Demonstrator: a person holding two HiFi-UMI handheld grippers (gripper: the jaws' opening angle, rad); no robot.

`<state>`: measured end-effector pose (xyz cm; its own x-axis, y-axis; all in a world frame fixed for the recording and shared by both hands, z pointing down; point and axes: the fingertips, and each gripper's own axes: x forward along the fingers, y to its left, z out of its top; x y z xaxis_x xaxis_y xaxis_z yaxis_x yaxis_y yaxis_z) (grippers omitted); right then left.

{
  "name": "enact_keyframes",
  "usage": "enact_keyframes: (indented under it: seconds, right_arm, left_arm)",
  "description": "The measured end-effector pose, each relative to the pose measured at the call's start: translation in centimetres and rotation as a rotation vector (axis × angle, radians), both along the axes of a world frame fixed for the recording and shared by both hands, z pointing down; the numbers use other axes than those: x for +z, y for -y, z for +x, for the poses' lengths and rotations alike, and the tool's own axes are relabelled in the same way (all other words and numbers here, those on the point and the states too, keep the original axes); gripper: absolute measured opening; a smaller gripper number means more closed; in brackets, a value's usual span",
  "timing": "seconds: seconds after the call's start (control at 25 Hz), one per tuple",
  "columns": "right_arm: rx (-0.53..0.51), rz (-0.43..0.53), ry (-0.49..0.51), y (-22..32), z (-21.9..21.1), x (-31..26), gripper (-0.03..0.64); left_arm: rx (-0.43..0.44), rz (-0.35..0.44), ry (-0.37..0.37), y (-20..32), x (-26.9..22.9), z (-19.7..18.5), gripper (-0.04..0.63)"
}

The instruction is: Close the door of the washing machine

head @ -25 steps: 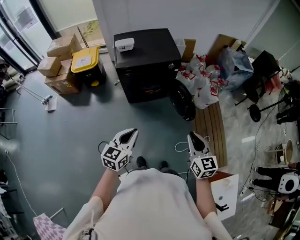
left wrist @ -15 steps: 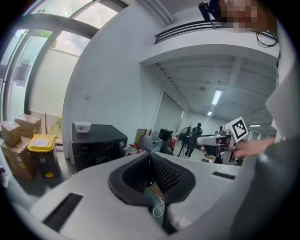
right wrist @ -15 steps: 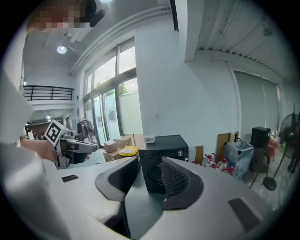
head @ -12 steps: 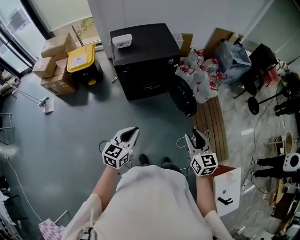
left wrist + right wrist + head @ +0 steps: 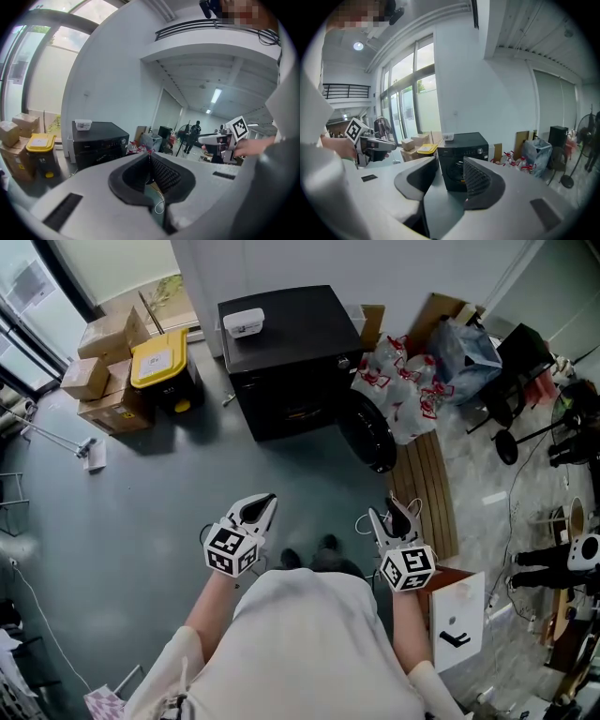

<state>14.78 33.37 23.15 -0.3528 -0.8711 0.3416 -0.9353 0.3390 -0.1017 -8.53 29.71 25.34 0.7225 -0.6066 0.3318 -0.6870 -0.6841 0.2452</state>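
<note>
- The black washing machine (image 5: 291, 362) stands against the white wall at the top of the head view, with a small white box (image 5: 244, 324) on its lid.
- Its round door (image 5: 367, 435) hangs open, swung out to the machine's right front corner (dark and glossy, edge toward the camera).
- The left gripper (image 5: 262, 503) is held in front of the person's chest, well apart from the machine. In the left gripper view its ribbed pads (image 5: 161, 172) meet at the tip with nothing caught between them.
- The right gripper (image 5: 392, 512) is held level with it on the other side. Its jaws are opening and stand wide apart, with nothing between them; the machine's front shows through the gap in the right gripper view.
- Neither gripper touches the door or the machine.
- A yellow-lidded bin (image 5: 161, 360) and stacked cardboard boxes (image 5: 101, 345) sit to the machine's left.
- White bags with red print (image 5: 405, 395) are piled to its right, just behind the open door.
- A strip of wooden slats (image 5: 424, 491) lies on the grey floor (image 5: 141, 493) near the right gripper.
</note>
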Motion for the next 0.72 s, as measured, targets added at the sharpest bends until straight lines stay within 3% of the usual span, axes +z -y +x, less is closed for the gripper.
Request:
enact_keyframes:
  seconds: [0.36,0.72]
  right_arm:
    - [-0.009,-0.041,0.001,3.6,0.4,1.5,0.198]
    - [-0.033,-0.079,0.012,10.3,2.3,3.9,0.198]
  left_arm:
    - [-0.01,-0.032,0.01,3.2,1.1,0.3,0.009]
    - [-0.019,-0.054,0.014,9.2,1.9,3.1,0.009]
